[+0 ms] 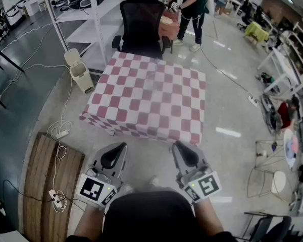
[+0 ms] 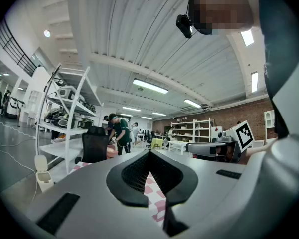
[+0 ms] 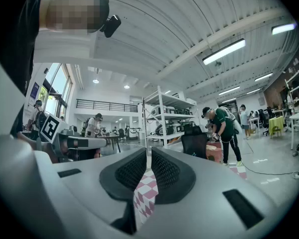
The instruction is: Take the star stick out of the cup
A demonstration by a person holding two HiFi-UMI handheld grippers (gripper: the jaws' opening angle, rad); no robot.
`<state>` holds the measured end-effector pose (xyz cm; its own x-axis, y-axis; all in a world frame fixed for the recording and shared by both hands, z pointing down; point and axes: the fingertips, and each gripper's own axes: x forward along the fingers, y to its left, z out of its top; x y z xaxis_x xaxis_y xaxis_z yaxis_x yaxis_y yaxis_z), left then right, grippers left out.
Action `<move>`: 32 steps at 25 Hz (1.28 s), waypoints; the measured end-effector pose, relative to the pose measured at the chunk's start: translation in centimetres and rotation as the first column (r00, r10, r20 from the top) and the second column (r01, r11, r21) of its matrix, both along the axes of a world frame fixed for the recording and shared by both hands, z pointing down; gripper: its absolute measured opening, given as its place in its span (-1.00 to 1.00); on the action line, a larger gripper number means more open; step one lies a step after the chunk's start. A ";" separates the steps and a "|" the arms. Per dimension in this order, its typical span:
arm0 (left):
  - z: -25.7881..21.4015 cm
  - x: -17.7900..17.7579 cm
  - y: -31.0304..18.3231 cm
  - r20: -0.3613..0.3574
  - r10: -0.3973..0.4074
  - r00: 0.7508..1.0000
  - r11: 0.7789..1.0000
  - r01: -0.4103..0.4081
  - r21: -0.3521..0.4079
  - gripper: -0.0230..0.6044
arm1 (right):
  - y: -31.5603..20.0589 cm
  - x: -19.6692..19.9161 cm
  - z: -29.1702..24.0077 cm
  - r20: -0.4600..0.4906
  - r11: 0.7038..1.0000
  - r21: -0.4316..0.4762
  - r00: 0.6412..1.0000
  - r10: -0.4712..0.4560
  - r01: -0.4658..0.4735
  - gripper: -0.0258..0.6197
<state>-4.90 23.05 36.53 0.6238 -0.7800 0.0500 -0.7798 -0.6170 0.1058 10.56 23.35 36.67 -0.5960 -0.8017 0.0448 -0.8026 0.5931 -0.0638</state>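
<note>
Star stick and cup are not resolving in any view; going by the task they are presumably standing on the checkered surface [image 1: 141, 105], but at this range I cannot tell where. Head view: the person is standing back from that surface, holding the left gripper [image 1: 116, 155] and right gripper [image 1: 184, 153] low and side by side, well apart from the cloth; a black chair [image 1: 141, 26] is sitting at the far edge and a power strip with its cable [image 1: 60, 132] is lying on the floor to the left. Left gripper view: the fingers [image 2: 134, 173] are meeting at the tips, holding nothing, with only checkered cloth showing through the wedge below. Right gripper view: its fingers [image 3: 164, 171] are sitting almost together, leaving a thin empty slit. Judgement: the reach is not yet starting. Risks from here: going in with the fingers this narrow would be pushing the stick or knocking the cup over instead of straddling it; a light cup may be lifting along with the stick if the other gripper is not steadying it; a finger snagging the loose cloth would be dragging everything.
</note>
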 end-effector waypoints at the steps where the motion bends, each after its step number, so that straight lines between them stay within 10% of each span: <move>1: 0.0 0.3 -0.3 0.003 -0.001 1.000 1.000 0.001 -0.003 -0.80 | -0.2 0.2 0.0 0.000 1.000 0.001 1.000 -0.003 0.003 -0.79; 21: 2.0 8.3 -4.8 0.062 -0.023 0.998 0.999 0.026 -0.038 -0.80 | -5.3 8.4 1.9 0.083 0.999 -0.024 0.996 -0.023 0.025 -0.78; 32: 3.5 7.0 -10.5 0.059 -0.002 0.998 0.998 0.005 -0.059 -0.80 | -10.9 7.0 3.1 0.076 0.999 -0.053 0.997 0.000 0.004 -0.78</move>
